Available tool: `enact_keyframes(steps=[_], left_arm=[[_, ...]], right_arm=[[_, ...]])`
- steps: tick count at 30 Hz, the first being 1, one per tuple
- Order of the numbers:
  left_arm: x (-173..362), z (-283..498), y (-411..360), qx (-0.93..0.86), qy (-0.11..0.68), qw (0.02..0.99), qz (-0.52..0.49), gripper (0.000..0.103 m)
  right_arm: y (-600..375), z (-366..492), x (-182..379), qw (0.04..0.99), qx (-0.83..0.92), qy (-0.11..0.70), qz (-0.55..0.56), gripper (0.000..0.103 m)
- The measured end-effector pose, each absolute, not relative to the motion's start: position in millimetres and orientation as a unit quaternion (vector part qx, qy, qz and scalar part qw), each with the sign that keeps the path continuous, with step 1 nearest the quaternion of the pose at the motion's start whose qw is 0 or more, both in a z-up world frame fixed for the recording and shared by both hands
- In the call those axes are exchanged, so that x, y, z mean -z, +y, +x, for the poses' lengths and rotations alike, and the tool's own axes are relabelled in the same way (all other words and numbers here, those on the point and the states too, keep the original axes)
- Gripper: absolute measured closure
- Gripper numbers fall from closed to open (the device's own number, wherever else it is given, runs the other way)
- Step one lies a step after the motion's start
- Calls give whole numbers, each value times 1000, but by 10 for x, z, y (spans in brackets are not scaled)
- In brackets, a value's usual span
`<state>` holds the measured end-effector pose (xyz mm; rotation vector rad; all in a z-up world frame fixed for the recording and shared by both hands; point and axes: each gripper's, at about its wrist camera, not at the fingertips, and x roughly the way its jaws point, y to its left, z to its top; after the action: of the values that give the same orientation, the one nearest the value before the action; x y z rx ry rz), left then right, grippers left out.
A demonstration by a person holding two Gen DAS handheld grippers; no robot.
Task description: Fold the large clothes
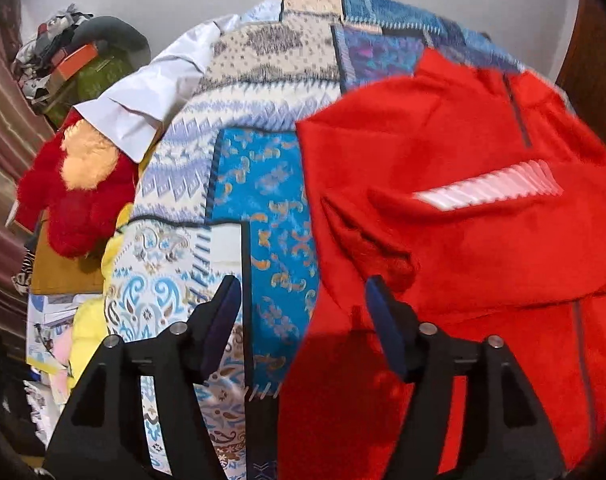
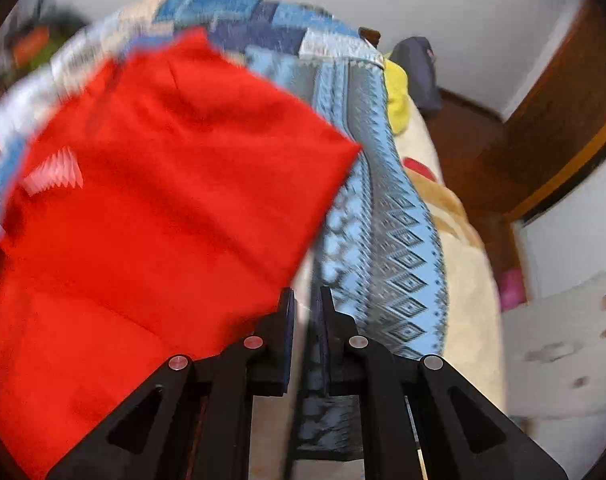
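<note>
A red fleece jacket with a dark zip and a pale ridged chest patch lies spread over a blue-and-white patchwork bedspread. The left gripper hovers at the jacket's edge, fingers wide apart and empty. The right gripper has its fingers nearly together; whether they pinch the jacket's hem cannot be told. A white shirt and a red plush toy lie near.

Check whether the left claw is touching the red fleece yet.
Cannot tell. In the left wrist view the left claw is open over the red fleece edge; one finger overlaps the fabric, but contact or gap isn't plain.
</note>
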<state>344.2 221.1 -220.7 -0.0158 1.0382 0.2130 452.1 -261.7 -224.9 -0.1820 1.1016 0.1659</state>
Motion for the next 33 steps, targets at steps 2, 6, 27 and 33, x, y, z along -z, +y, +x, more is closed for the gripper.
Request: enact_keyframes(steps=[2,6,27,33], left_arm=[[2157,3532,2171,-89,489,867,-23,32],[2315,3798,2005,-70,498,863,-52,20],[2873,3675,2075,-154,534,829,55,29],[2534,3476,2192,-156,526,835,39,28]], right_arm=[[-2617,4542,2076,856,-91,506,-62,97],[-2407,4635,1934,866,-93,482,-94,97],[-2756,4683,2361,871,3,464,-163,16],[-2866,4424,2056,880,-58,460,-106,15]])
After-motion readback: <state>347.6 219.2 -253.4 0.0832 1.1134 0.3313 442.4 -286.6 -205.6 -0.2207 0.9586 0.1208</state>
